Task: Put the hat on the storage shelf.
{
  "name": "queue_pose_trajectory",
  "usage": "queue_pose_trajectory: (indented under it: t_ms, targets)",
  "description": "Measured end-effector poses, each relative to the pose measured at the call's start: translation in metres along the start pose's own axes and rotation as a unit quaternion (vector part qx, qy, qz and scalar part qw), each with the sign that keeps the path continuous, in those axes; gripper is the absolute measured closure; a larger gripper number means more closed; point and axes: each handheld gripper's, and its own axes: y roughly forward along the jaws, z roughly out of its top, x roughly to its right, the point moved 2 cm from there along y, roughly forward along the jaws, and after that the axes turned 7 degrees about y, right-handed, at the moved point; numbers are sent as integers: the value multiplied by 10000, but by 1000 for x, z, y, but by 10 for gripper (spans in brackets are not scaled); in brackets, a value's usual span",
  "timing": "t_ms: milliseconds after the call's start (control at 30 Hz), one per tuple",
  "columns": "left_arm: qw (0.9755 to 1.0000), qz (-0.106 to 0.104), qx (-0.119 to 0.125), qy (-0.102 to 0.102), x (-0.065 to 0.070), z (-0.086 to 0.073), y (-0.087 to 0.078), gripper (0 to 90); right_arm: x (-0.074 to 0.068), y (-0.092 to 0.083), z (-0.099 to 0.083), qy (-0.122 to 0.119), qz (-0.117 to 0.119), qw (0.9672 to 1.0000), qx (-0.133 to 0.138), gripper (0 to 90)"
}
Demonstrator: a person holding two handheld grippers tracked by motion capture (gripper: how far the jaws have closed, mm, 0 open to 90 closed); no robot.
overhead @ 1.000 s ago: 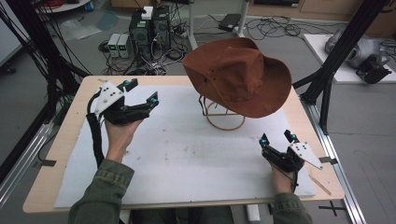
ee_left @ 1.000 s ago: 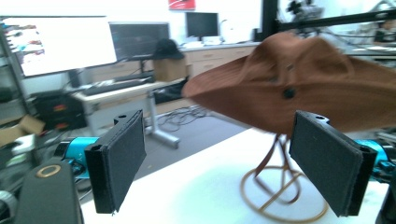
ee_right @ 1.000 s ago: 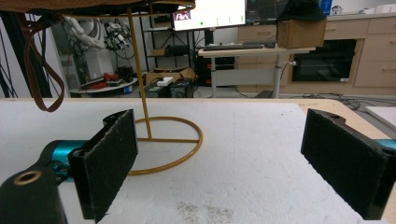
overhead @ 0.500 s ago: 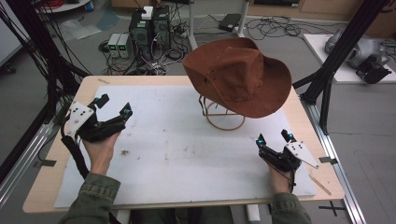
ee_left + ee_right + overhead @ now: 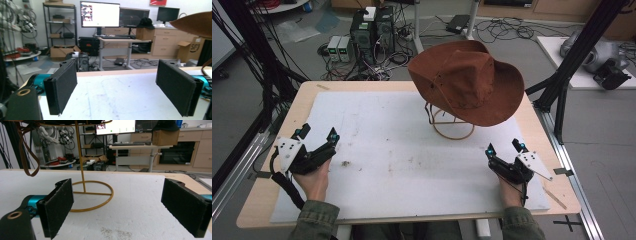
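Hat on its stand, both claws parked wide open

The brown hat [image 5: 469, 80] sits on a gold wire stand [image 5: 453, 125] toward the worktop's [image 5: 377, 145] far right. Left claw [image 5: 318, 136] and right claw [image 5: 503, 148] rest near the front corners, empty, nothing between them and the stand.

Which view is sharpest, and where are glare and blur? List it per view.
High view: even overhead light, soft overall, the brown suede brimmed hat casting only a faint shadow on the white table mat. Left gripper view: bright monitor screen washed out, near black jaws soft-edged. Right gripper view: sharpest, gold wire hat stand crisp, background screens overexposed.
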Motion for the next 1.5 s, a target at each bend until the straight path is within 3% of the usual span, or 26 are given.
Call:
queue_pose_trajectory:
  t_ms: [133,367,1000,1133,1500]
  targets:
    - [9997,192,-98,125,2,-12,-7,167,0,0,0,-7,-2,10000,-1,101]
    - [9986,496,-181,91,-6,-24,-17,162,2,-1,0,15,-25,10000,3,101]
    - [9990,390,-207,48,-7,-28,-21,161,3,-2,0,4,-37,10000,2,101]
    - [9990,313,-260,162,-4,-29,-19,161,3,-3,0,-6,-37,10000,2,102]
    - [9994,206,-253,138,0,-29,-19,162,4,-5,1,-18,-47,10000,-2,101]
